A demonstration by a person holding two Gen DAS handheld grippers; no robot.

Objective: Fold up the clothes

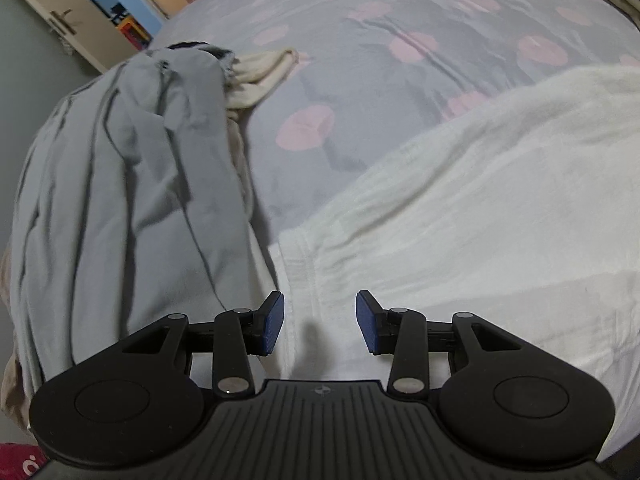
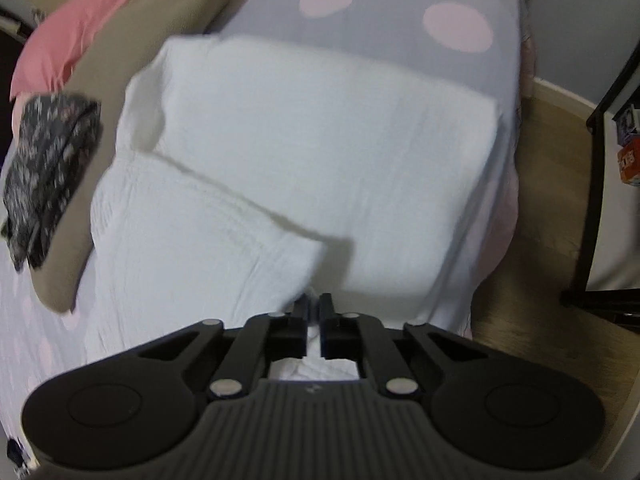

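Left gripper angled steeply down over white garment edge, jaws apart, nothing between pads, right gripper angled steeply down, jaws closed, pinching the garment's near edge, garment on dotted bedsheet, grey clothes heaped beside.

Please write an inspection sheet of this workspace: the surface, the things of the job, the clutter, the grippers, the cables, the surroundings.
Surface: bed sheet, grey with pink dots.
Job's things: white garment lying partly folded; grey garment bunched at the bed's left edge, cream cloth beside it.
Clutter: patterned dark cloth on a tan cushion; pink cloth behind it.
Grippers: left hand-held gripper open above the white garment's edge; right hand-held gripper shut on the white garment.
Cables: nothing seen.
Surroundings: door, wooden floor, dark furniture frame.
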